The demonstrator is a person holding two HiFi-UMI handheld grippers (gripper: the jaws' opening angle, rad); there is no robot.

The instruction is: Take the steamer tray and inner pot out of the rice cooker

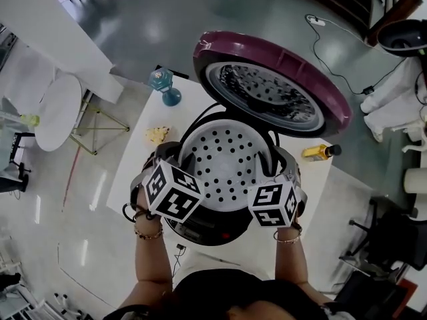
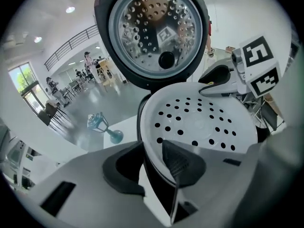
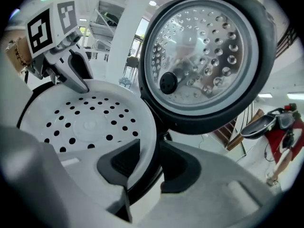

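Note:
The rice cooker [image 1: 207, 229] stands on the white table with its maroon lid [image 1: 267, 85] raised behind. The white perforated steamer tray [image 1: 227, 159] sits in its mouth and hides the inner pot. My left gripper [image 1: 175, 157] is at the tray's left rim; in the left gripper view the gripper [image 2: 151, 156] is shut on that rim, one pad inside the tray [image 2: 199, 122] and one outside. At the opposite rim is my right gripper [image 1: 280, 169]. In the right gripper view the gripper [image 3: 151, 158] clamps the rim of the tray [image 3: 85, 122] the same way.
A teal ornament [image 1: 164, 85] and a small yellowish object [image 1: 157, 135] lie on the table [image 1: 130, 179] left of the cooker. A yellow bottle [image 1: 319, 152] lies to the right. A round white side table [image 1: 57, 109] stands on the floor at left.

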